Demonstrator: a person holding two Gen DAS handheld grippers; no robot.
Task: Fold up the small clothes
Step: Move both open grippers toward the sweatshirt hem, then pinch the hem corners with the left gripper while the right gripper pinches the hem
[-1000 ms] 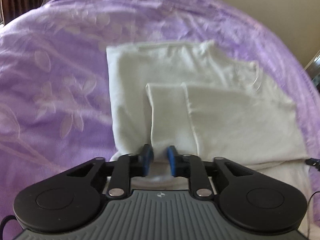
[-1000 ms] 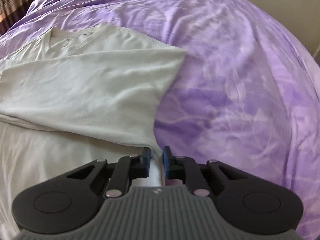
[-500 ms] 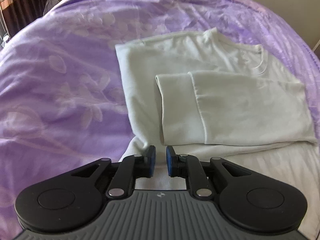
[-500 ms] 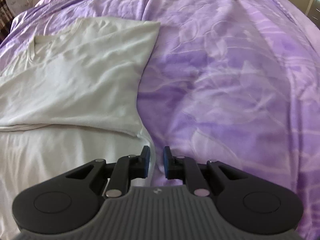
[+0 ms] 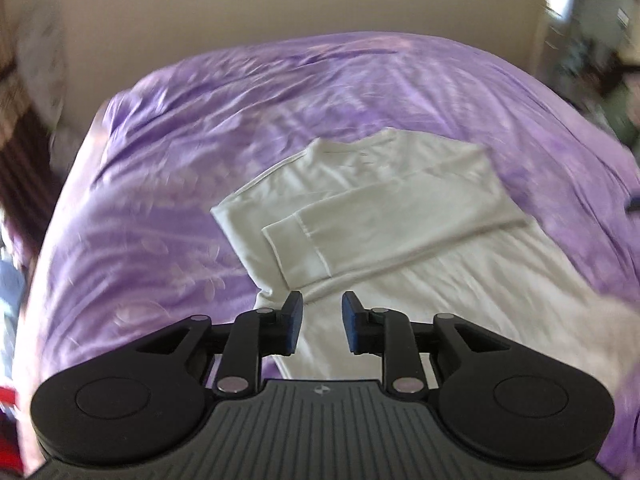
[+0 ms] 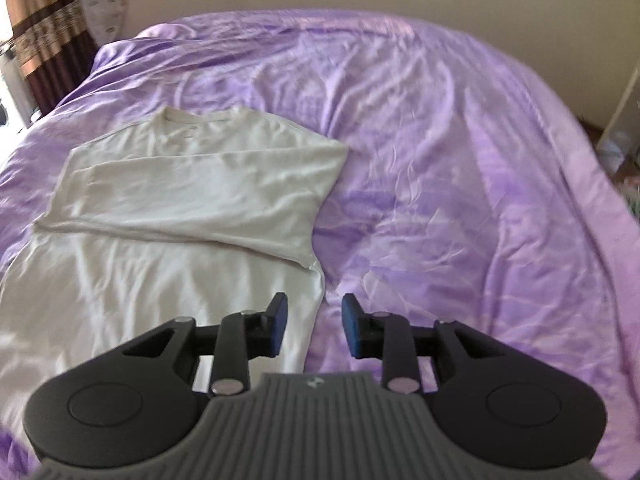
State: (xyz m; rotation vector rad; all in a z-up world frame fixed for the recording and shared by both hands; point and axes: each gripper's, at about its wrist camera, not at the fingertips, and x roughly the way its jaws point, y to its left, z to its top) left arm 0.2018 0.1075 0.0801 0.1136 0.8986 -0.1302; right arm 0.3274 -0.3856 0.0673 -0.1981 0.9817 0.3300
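A white long-sleeved shirt [image 5: 400, 208] [image 6: 192, 184] lies flat on the purple bedspread [image 5: 168, 208] [image 6: 460, 168], its sleeves folded across the chest and its collar toward the far side. My left gripper [image 5: 322, 316] hovers high above the shirt's left edge. Its jaws are opening and nothing is between them. My right gripper [image 6: 314, 320] hangs above the shirt's right edge. Its jaws are opening too, with only air in the gap. The shirt's lower hem is hidden under both gripper bodies.
The bedspread covers a wide bed. Brown curtains [image 6: 44, 40] hang at the far left, a beige wall [image 5: 280, 4] stands behind the bed, and blurred clutter [image 5: 600, 76] lies off the bed's right side.
Both grippers have let go of the shirt, risen well above it and spread their jaws. The views now take in the whole folded shirt and the wall behind.
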